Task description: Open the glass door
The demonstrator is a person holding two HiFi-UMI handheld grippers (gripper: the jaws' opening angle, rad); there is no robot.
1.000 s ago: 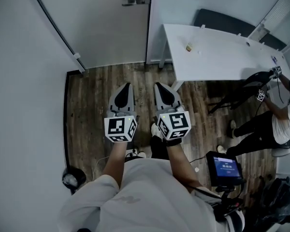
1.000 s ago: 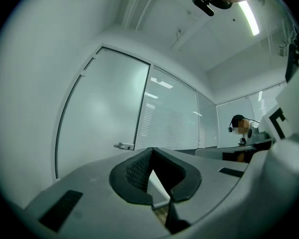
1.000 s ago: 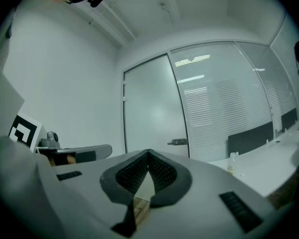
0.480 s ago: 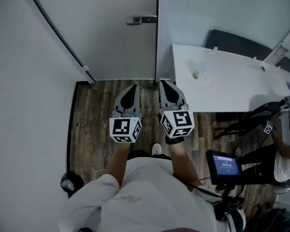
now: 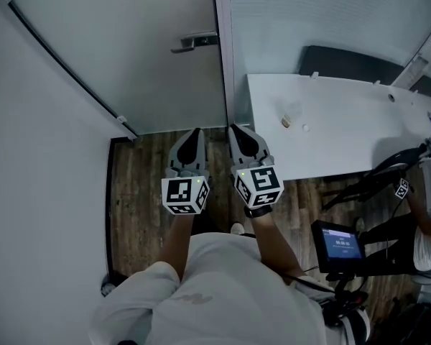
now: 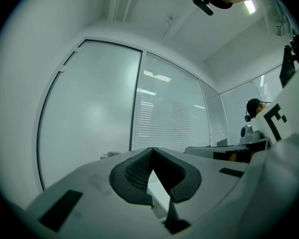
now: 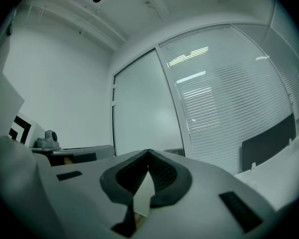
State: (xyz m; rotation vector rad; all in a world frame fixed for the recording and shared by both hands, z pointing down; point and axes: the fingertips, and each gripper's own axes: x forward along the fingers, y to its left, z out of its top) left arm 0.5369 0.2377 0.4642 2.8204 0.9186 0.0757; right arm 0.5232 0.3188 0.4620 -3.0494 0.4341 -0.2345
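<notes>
Head view: glass door [image 5: 129,42] ahead, frosted, shut against frame. Metal lever handle [image 5: 195,42] near its right edge, beside glass wall with blinds [image 5: 330,20]. Left gripper [image 5: 193,135] and right gripper [image 5: 235,131] side by side above wood floor [image 5: 140,178], both pointing toward door, well apart from handle. Jaws of each closed together, nothing held. White desk [image 5: 345,121] at right. Judgement: door panel probably heavy, stiff, smooth and slippery, glass fragile. Best hold is lever: press down near free end, then swing door by it
</notes>
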